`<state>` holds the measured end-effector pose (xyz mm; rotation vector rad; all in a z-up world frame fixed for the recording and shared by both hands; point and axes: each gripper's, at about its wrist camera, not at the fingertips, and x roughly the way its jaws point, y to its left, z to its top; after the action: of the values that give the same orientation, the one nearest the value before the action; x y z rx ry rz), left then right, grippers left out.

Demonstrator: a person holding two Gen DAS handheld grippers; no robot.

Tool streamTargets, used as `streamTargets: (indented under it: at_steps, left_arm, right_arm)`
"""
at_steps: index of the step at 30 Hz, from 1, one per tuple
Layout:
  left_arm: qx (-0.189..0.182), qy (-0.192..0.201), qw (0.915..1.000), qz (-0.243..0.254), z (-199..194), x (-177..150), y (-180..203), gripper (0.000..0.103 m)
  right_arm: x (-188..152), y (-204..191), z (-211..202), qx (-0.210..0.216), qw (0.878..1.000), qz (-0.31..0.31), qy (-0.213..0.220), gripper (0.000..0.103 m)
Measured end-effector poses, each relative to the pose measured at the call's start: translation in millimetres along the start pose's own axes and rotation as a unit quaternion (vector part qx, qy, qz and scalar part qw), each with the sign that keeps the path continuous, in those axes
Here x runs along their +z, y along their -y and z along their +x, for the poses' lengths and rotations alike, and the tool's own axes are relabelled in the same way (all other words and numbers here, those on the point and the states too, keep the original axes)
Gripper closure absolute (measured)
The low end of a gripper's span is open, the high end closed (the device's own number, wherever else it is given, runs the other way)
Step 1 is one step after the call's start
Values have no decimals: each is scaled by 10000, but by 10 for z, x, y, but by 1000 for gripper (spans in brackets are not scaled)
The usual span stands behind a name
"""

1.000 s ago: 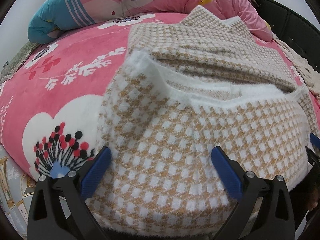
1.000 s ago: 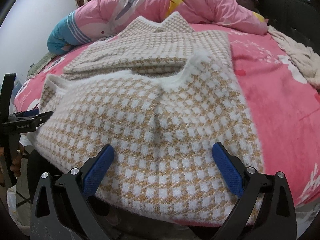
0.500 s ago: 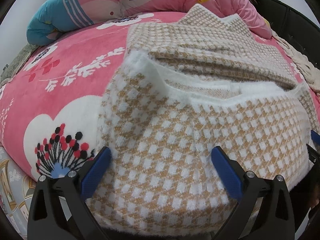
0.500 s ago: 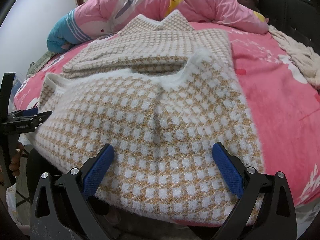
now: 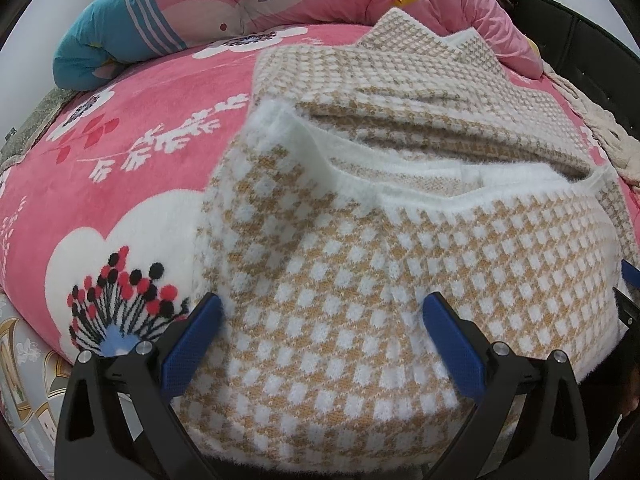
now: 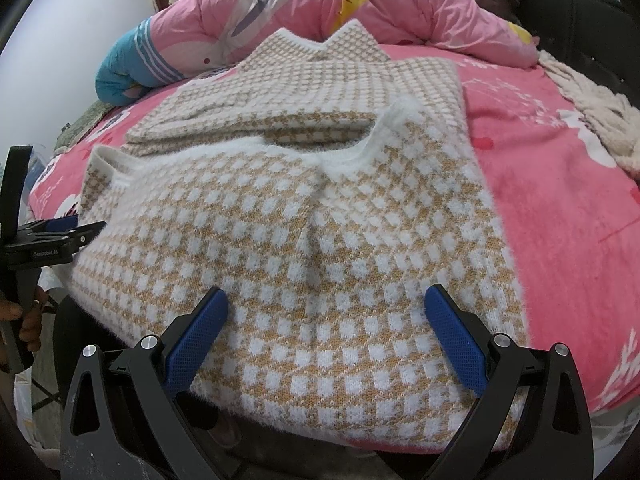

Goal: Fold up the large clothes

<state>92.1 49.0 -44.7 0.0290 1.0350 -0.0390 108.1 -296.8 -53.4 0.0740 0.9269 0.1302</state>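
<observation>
"GenRobot" lettering on left tongs (image 6: pixel 86 230) beside sweater (image 6: pixel 320 248)

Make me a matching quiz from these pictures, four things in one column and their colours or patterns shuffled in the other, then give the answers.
Things:
1. sweater
2. blanket
3. quilt
4. gripper pads

Looks:
A. blue
B. pink with a teal end
C. tan and white checks
D. pink with white flowers

Pairs: 1-C, 2-D, 3-B, 4-A
</observation>
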Motion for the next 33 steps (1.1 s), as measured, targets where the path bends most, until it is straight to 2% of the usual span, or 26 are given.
streamTargets:
  at_steps: [27, 33]
  left_arm:
    - [-11, 1, 10000, 5, 3, -9, -7, 5]
    - [22, 341, 9993, 180, -120, -37, 17, 5]
  right_arm:
    - [0, -5, -2, -6, 10000, 12, -12, 8]
    - [5, -17, 15, 30, 10000, 2, -78, 8]
